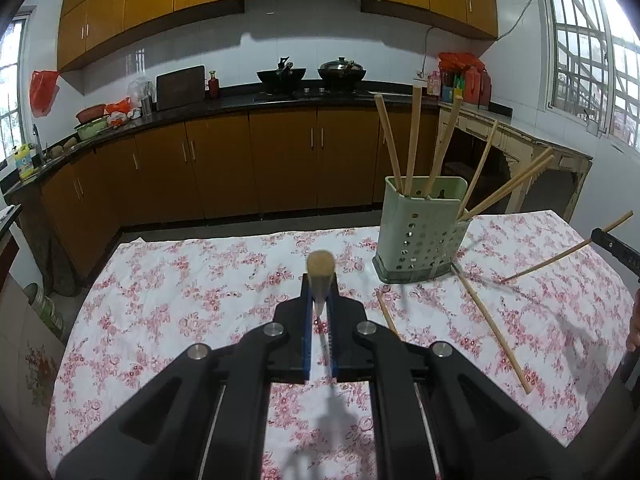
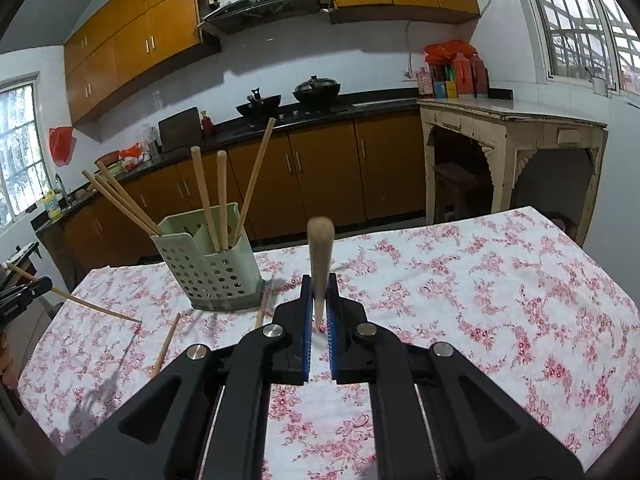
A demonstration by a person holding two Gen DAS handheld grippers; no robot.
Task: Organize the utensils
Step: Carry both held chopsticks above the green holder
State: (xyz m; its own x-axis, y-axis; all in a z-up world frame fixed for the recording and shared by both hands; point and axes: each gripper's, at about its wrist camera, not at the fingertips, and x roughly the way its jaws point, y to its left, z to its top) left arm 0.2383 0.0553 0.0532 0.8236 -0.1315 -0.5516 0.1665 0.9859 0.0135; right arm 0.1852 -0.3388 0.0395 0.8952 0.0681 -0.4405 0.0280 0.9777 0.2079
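A pale green perforated utensil holder (image 1: 420, 232) stands on the floral tablecloth with several wooden chopsticks in it; it also shows in the right wrist view (image 2: 208, 256). My left gripper (image 1: 319, 292) is shut on a chopstick (image 1: 319, 270) that points away from the camera. My right gripper (image 2: 319, 292) is shut on another chopstick (image 2: 320, 252), which also shows in the left wrist view (image 1: 568, 248) with its tip on the cloth. Loose chopsticks (image 1: 494, 330) lie on the cloth beside the holder. The left gripper's chopstick shows in the right wrist view (image 2: 92, 306).
The table (image 1: 168, 312) has a white cloth with pink flowers. Behind it are brown kitchen cabinets (image 1: 280, 160), a black counter with woks (image 1: 312, 72), and a cream side table (image 2: 512, 128) at the right under a window.
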